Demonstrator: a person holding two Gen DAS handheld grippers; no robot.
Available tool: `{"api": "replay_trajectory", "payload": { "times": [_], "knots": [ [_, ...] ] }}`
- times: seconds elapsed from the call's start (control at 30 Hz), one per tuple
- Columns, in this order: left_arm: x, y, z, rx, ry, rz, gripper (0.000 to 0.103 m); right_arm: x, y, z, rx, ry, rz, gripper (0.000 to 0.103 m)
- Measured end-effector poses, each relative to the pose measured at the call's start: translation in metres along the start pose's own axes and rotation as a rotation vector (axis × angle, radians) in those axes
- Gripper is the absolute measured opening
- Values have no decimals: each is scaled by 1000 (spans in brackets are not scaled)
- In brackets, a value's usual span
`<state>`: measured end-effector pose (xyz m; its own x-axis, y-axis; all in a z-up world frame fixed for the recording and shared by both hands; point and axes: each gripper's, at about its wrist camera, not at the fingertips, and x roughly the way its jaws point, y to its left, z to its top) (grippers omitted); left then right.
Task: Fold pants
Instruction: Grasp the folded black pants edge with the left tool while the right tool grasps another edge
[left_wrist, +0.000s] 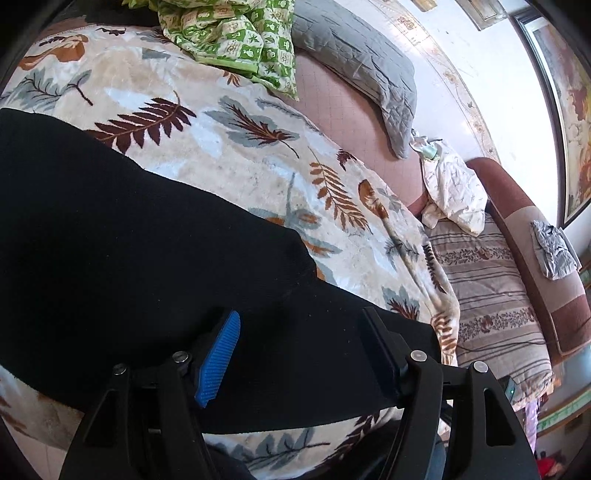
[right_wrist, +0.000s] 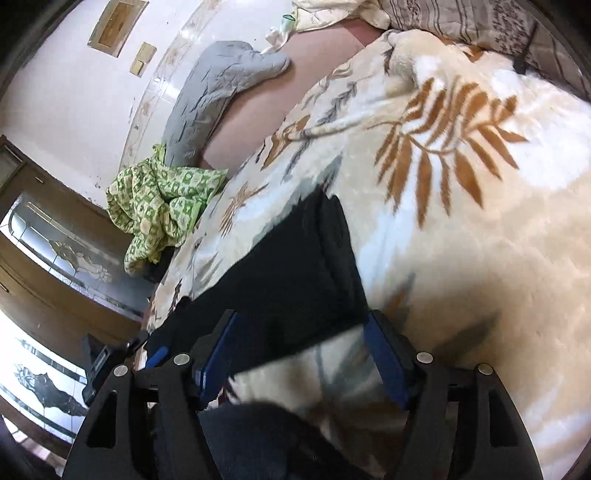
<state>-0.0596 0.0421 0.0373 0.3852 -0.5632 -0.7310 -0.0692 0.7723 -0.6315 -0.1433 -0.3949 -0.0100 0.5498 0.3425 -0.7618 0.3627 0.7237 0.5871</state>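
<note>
1. Pants (left_wrist: 129, 229), black, lie spread on the leaf-print blanket (left_wrist: 236, 155) of the bed, running from under my left claw (left_wrist: 301, 332) away to its left.
2. My left claw stands wide open above the black cloth, holding nothing; one blue pad (left_wrist: 218, 363) shows.
3. My right claw (right_wrist: 299, 332) is wide open too, empty, with the pants' edge (right_wrist: 295, 266) just ahead between its fingers.
4. Beyond both claws lie a green patterned cloth (left_wrist: 236, 37) and a grey quilted pillow (left_wrist: 362, 62).
</note>
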Motion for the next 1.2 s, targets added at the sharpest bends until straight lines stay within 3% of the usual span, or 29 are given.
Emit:
{"api": "replay_trajectory", "payload": {
  "times": [0.3,0.4,0.47,0.53,0.67,0.83,0.97,1.2],
  "knots": [
    [1,0,-1,-17,9,-3,69,-2,-3,-7,-33,-40,-7,65],
    [3,3,0,-39,20,-13,71,-5,-11,-7,-2,-49,-6,47],
    [6,4,1,-47,31,-18,72,-7,-22,-8,48,-56,-2,22],
    [9,4,1,-54,34,-32,78,-8,-32,-9,99,-64,12,12],
    [14,0,3,-50,44,-36,83,-7,-33,-9,110,-67,16,13],
    [22,-10,3,-12,62,-42,98,-3,-36,-6,142,-35,20,10],
    [25,-22,-1,52,63,20,98,-2,-35,-6,134,-26,8,10],
    [36,-66,-19,273,63,286,91,1,-29,-4,125,-24,-20,10]
  ]
}}
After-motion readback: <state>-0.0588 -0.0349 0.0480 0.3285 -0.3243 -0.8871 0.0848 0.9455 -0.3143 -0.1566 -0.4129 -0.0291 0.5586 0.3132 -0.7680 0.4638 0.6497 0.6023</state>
